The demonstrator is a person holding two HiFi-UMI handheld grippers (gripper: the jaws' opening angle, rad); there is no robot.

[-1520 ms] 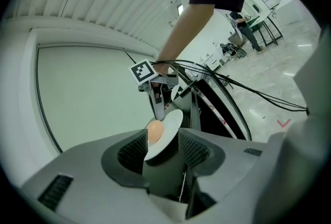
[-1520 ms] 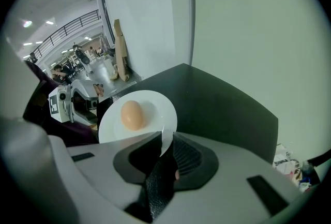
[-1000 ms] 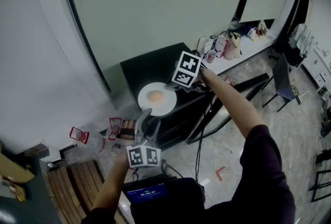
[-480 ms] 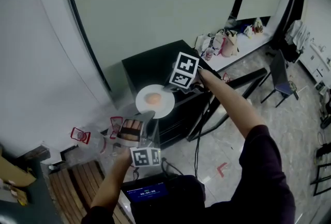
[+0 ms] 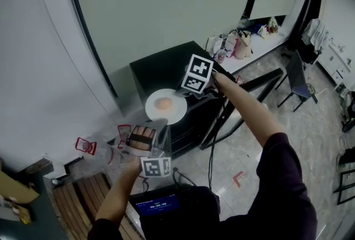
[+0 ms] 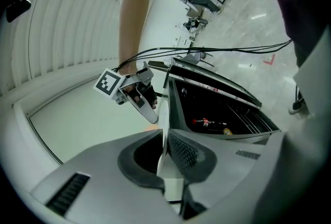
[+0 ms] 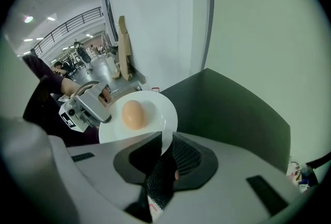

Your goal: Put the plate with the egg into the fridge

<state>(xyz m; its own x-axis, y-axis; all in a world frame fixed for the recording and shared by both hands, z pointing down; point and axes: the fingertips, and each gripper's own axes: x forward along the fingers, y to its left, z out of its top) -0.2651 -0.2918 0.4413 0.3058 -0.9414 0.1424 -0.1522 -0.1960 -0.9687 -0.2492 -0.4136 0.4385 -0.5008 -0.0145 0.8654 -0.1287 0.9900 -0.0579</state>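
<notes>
The room has a pale green wall [image 5: 166, 6] and a glossy stone-patterned floor [image 5: 260, 167]. A black fridge [image 5: 161, 67] stands against the wall, with bags [image 5: 236, 45] lined up further along. The plate [image 5: 176, 114] with the egg [image 5: 164, 103] hangs in the air just in front of the fridge's top. The right hand-held gripper [image 7: 165, 140] is clamped on its rim.

Only the left gripper view looks into the open fridge, where a bottle [image 6: 208, 123] lies inside. The left hand-held gripper [image 6: 163, 148] has just been closing and pinches a thin pale panel [image 6: 164, 114] at the fridge's edge. Only the right gripper view shows cardboard [image 7: 124, 47] leaning on the wall and a railing [image 7: 72, 26] behind.

A small screen [image 5: 158, 204] on the person's chest shows digits too small to read.
</notes>
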